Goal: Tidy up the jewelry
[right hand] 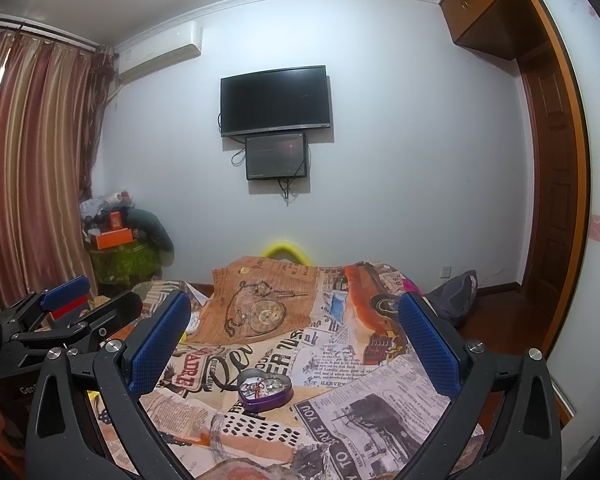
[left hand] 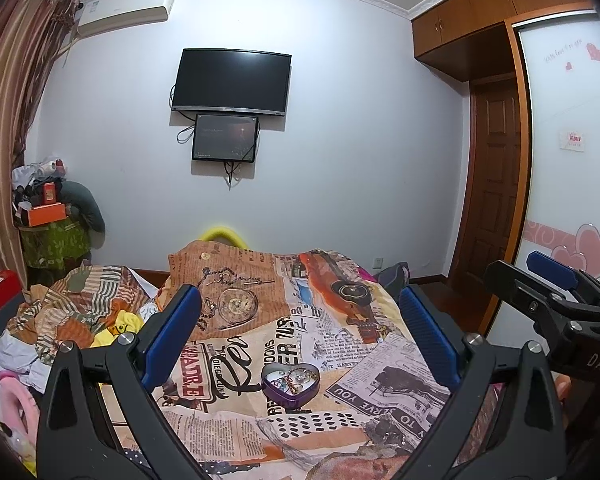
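The left tool (left hand: 300,332) is held above the bed with its two blue-padded fingers (left hand: 172,332) spread wide apart; nothing sits between them. The right tool (right hand: 296,340) is held in the same attitude, fingers (right hand: 428,344) likewise wide apart and gripping nothing. Each tool appears at the edge of the other's view: the right tool at the right edge of the left wrist view, the left tool at the left edge of the right wrist view.

The purple heart-shaped metal tin (left hand: 291,384) rests on the newspaper-print bedspread (left hand: 340,360), lid off, opening facing up. In both wrist views the tin (right hand: 265,392) lies ahead of the fingers and low in the gap between them, touching neither tool. Inside the tin lies a tangle of small jewelry pieces (left hand: 290,379), metallic with some coloured parts; individual items cannot be told apart.

Beyond the tin, the bedspread carries a printed pocket-watch motif (left hand: 238,304) and an orange car motif (left hand: 348,292). Left of the tin, a heap of striped and yellow clothing (left hand: 80,312) lies on the bed. On the wall beyond the tin hangs a black flat-screen television (left hand: 232,80), with a smaller dark screen (left hand: 225,138) mounted directly beneath it.
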### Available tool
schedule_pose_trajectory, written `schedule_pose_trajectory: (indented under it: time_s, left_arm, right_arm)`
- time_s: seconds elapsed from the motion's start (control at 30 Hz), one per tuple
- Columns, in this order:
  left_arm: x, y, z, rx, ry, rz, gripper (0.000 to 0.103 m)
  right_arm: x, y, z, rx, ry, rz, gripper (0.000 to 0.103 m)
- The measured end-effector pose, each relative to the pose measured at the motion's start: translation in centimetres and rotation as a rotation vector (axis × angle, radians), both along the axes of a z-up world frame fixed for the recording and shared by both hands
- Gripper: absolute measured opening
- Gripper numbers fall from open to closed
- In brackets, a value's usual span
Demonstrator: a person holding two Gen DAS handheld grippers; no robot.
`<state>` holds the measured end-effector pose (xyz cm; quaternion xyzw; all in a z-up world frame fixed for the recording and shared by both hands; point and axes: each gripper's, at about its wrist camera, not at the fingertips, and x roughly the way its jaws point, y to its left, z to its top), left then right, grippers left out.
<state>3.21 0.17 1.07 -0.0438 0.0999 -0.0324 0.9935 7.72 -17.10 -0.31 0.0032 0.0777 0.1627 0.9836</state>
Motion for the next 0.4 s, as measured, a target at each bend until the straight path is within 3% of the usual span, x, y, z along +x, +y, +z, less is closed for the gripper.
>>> schedule_pose_trajectory:
  time_s: [0.4]
  left_arm:
    - [-0.22,0.07,-0.17,0.001,-0.011,0.012,0.102]
  right_arm:
    - [-0.07,0.1,-0.06,-0.004,-0.005,0.003,0.103]
